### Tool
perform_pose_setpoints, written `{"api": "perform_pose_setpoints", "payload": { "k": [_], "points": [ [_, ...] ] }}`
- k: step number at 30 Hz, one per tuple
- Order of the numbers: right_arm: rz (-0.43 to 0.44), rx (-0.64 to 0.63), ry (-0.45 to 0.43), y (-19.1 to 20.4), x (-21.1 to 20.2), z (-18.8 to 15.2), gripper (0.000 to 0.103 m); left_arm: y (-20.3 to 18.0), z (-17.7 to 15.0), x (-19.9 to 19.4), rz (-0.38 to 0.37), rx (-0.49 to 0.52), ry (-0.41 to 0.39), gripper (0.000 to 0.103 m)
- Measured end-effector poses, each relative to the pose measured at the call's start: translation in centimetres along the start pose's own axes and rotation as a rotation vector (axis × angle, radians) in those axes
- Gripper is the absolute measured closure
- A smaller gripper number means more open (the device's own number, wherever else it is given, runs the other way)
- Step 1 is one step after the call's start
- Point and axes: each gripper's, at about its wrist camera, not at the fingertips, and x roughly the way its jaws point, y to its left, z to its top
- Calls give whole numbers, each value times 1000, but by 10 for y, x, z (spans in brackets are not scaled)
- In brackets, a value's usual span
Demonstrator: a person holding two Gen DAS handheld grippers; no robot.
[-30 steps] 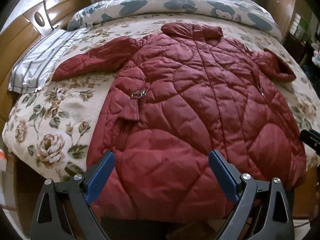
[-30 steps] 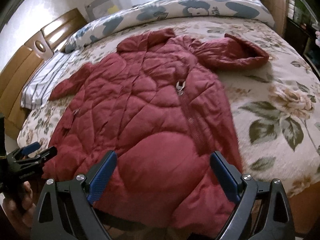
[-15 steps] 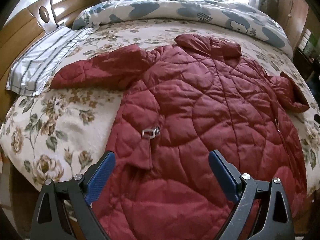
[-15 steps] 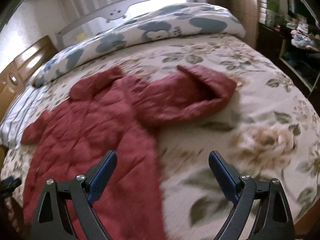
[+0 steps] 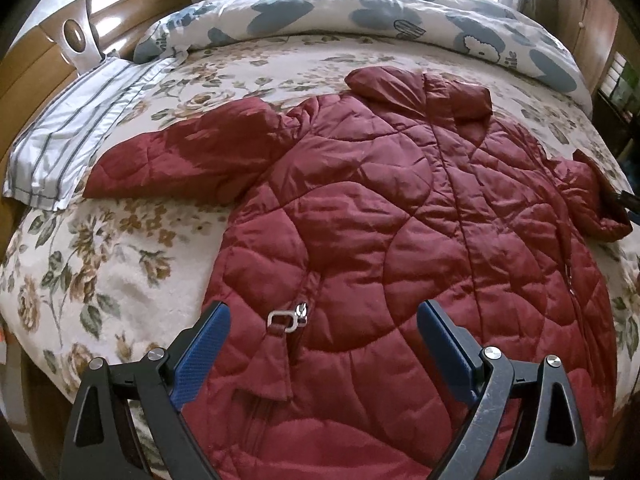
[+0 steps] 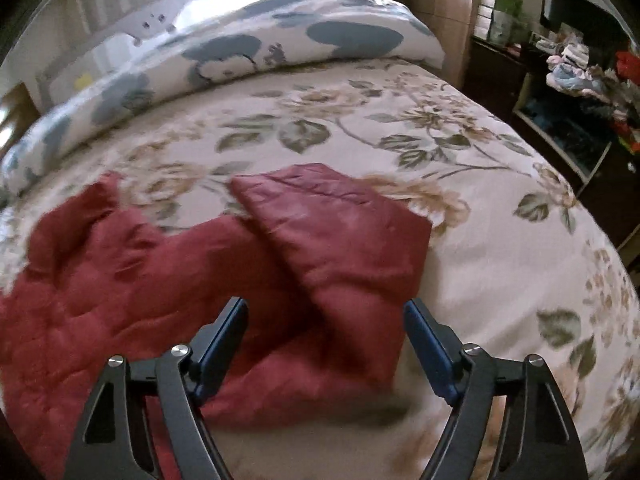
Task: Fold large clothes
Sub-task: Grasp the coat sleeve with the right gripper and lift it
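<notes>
A dark red quilted coat (image 5: 400, 240) lies spread face up on the floral bedspread (image 5: 100, 280). My left gripper (image 5: 322, 332) hovers open over its lower left side, near a metal pocket buckle (image 5: 286, 318), with nothing between the blue pads. In the right wrist view the coat's right sleeve (image 6: 340, 236) lies bent back on itself. My right gripper (image 6: 326, 330) hangs over the sleeve's fold, its jaws closing, with the sleeve between them but the pads not pressing on it. The right gripper's tip (image 5: 624, 200) shows at the sleeve's cuff in the left wrist view.
A striped pillow (image 5: 76, 128) lies by the wooden headboard (image 5: 52, 60) at left. A rolled blue-and-white quilt (image 5: 380, 24) runs along the bed's far side. Dark shelves with piled clothes (image 6: 580, 72) stand beyond the bed's right edge.
Both grippers moved up along the coat from its hem. The right one swung far right onto the right sleeve and its jaws narrowed. The left one now sits over the pocket buckle.
</notes>
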Motion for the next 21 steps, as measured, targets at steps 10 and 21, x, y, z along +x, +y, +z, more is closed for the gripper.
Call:
{"api": "perform_pose_setpoints", "payload": {
  "k": [10,21],
  "points": [
    [135,88,-42,-8,-1,11,79,-2,13,20,12,3,-7,8],
    [532,-39,-84,103,-83,-22,82,11,13,40,-94,-38,29,9]
  ]
}}
